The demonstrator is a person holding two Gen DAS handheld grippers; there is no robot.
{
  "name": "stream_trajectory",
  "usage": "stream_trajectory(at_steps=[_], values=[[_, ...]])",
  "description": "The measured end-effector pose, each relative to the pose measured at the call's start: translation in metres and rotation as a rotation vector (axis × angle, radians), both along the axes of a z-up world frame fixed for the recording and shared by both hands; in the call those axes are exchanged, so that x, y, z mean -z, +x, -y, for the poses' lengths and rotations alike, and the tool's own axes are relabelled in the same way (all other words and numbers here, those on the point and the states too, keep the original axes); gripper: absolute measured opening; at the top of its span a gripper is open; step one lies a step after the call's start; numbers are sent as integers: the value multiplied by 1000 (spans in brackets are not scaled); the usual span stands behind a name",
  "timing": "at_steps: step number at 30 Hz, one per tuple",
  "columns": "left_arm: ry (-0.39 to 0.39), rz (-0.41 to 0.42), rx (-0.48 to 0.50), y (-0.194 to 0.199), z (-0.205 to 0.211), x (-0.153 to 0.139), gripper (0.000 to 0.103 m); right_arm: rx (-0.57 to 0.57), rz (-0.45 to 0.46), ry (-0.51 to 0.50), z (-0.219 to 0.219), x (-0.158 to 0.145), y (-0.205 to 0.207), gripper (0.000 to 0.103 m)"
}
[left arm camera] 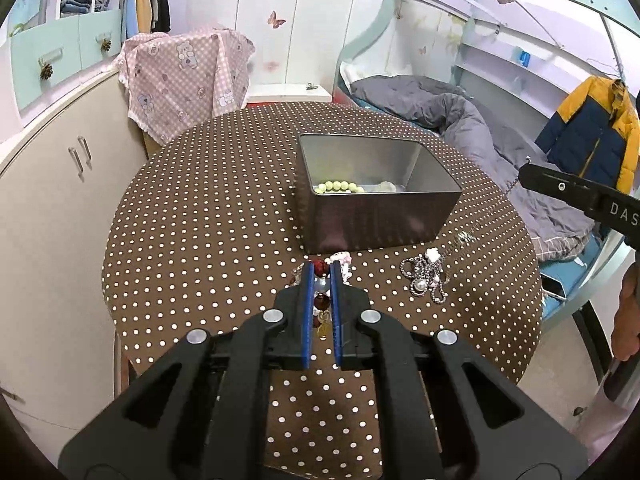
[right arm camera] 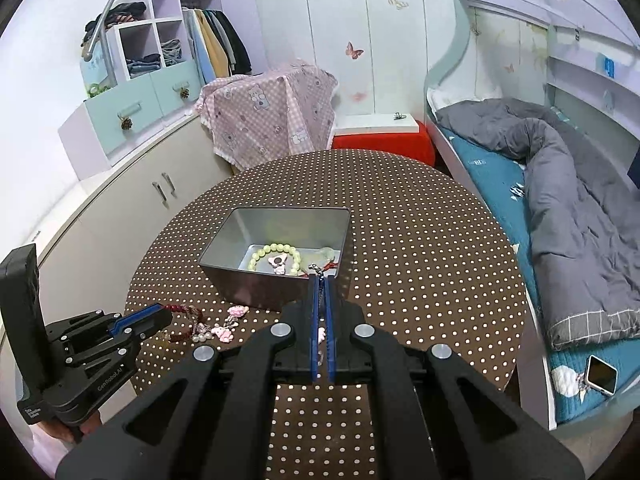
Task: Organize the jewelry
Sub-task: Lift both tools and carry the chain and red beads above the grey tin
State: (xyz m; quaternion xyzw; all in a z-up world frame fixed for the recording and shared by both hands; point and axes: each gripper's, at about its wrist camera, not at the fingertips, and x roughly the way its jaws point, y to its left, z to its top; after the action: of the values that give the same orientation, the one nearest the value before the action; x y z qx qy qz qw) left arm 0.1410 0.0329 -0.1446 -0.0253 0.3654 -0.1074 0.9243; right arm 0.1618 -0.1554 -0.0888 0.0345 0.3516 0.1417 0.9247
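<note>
**Tin half filled, two pieces in the tongs**

A silver metal tin (right arm camera: 276,256) stands open near the middle of the round table with its brown, white-dotted cloth (right arm camera: 420,240). Inside it lies a ring of pale green beads (right arm camera: 276,258) with a small pink charm (right arm camera: 278,262) resting within the ring. Beside them, toward the tin's right end, sits a pale translucent piece (right arm camera: 329,254) and a bit of red cord (right arm camera: 330,266).

The left gripper (left arm camera: 323,270) is low over the cloth just in front of the tin, its blue-lined tongs drawn narrow around a bracelet of dark red beads (left arm camera: 322,302); a light blue bead and a gold charm show in the gap between them. Pink and white charms (left arm camera: 340,260) lie at its tips.

The right gripper (right arm camera: 321,280) is above the tin's near wall, tongs nearly closed on a thin metal chain (right arm camera: 316,269) whose clasp sticks out past the tips. In the left wrist view the chain runs taut down to a heap of silver chain (left arm camera: 426,278) on the cloth, right of the tin, with a pearl and white flower charm.
</note>
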Motion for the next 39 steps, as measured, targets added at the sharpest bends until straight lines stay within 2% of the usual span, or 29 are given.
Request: stream_trajectory(at_steps=[7,24,33,39], values=[[-11,23,12,0,-4,-12,8,-17,29,2,-6,-12,3,2],[-42,145,68,14,-6,-75,8,-36,176,-48,-10,-71,10,2],[-24,240,110,12,9,-111,8,-49,248,-67,-9,-103,11,2],[-33,265,129,17,15,-127,8,-53,290,-77,-10,-125,16,2]])
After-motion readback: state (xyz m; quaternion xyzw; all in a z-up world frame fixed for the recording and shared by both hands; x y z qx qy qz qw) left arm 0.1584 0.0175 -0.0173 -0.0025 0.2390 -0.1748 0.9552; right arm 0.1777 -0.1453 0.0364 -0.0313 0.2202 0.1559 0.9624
